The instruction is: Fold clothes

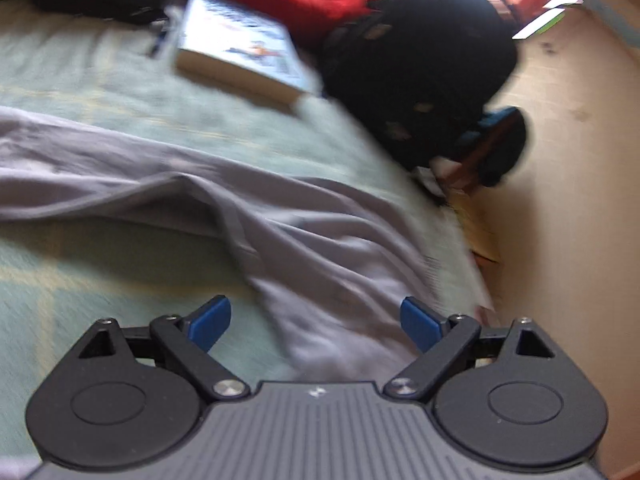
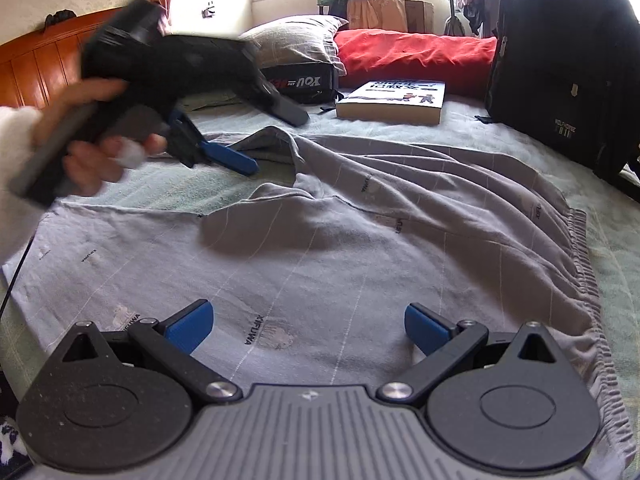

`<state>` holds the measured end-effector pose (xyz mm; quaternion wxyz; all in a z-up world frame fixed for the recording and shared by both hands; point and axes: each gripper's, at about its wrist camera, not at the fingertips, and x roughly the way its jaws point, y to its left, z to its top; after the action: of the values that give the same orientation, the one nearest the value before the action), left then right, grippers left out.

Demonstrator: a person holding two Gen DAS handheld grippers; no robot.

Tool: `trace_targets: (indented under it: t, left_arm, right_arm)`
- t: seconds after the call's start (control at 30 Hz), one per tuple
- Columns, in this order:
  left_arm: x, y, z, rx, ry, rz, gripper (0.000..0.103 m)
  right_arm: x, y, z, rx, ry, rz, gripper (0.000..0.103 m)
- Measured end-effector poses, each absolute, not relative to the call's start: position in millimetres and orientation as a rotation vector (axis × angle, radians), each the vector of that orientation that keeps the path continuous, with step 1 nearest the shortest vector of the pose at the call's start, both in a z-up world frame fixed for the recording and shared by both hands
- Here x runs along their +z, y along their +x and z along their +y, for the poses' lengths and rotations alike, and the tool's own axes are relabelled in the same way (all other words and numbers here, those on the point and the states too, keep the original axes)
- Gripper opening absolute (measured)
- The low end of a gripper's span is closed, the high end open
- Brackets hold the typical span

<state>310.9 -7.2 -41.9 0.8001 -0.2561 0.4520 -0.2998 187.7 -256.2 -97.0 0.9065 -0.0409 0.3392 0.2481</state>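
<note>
— While both of your pairs of jaws hang over the bed, how do they stand?

— Wide apart, both pairs, with nothing between them. My left gripper (image 1: 316, 322) shows its blue pads (image 1: 210, 322) spread at the bottom of its own frame, and my right gripper (image 2: 310, 326) does the same in its view.

— And the clothes?

— One grey garment (image 2: 360, 248) lies spread and rumpled on the pale green bedcover (image 2: 616, 248). Under my right jaws it fills the middle of the frame, its gathered elastic waistband (image 2: 584, 264) running down the right side. Under my left jaws a fold of it (image 1: 320, 260) passes between the pads and runs off to the left edge of the frame.

— Can you see one gripper from the other?

— Yes. In the right wrist view my left gripper (image 2: 236, 162) sits in the upper left, blurred, gripped by a hand (image 2: 92, 140) with a white sleeve (image 2: 12, 128) at the frame's edge. Its blue fingers hover near the garment's far edge; I cannot tell whether they touch.

— Farther out?

— A book (image 2: 394, 102) lies at centre top, a black backpack (image 2: 560, 64) stands at the upper right, and a red pillow (image 2: 412, 54) and a grey pillow (image 2: 296, 40) lie behind. A wooden headboard (image 2: 36, 60) fills the upper left corner.
</note>
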Motion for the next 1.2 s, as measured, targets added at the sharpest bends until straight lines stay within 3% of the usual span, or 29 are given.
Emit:
trace_targets:
  t: [0.17,0.37,0.5,0.83,0.93,1.2]
  left_arm:
    - [-36,295,-31,-0.796,-0.625,0.992,0.092]
    - [-79,311,-41,-0.666,-0.614,1.117,0.086]
    - [-73,311,-27,-0.614,-0.621,1.076,0.084]
    - [-22,246,-37,-0.637,-0.257,0.895,0.088]
    - [-24,221,-40,-0.633,-0.17,0.863,0.089]
    - [-63,222,-11,-0.469,-0.322,0.933,0.089]
  right_arm:
    - [-99,188,-256,0.504,-0.082,0.706,0.103]
    - [-99,183,-260,0.488,-0.088,0.706,0.103]
    - [-101,184,-265,0.477,-0.083,0.715,0.103]
    - [-89,195,-273,0.472,-0.122,0.693,0.103]
    - [-88,206,-273,0.5,-0.14,0.698,0.103]
    - [-106,239,-275,0.542,-0.147,0.783,0.103]
